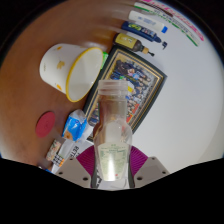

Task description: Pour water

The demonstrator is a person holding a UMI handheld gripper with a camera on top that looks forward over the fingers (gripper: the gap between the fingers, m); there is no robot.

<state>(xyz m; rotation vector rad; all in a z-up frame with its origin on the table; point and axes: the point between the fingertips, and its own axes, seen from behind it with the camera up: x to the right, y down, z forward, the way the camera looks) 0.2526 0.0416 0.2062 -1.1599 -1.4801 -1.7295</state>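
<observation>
Bottle (113, 125) clamped upright between jaws; white cup (70, 70) beyond; labels unreadable.

Desk (25, 70): brown wooden top, smooth, evenly lit. White paper sheet (180, 100): spread over the desk just beside the ornate dark-bordered card (135, 80), running away from it on the side opposite the bare wood. Row of small boxes and packets (150, 30): along the sheet's far edge, beyond the card. Red round disc (45, 125): flat on the bare wood, well apart from the card.
</observation>
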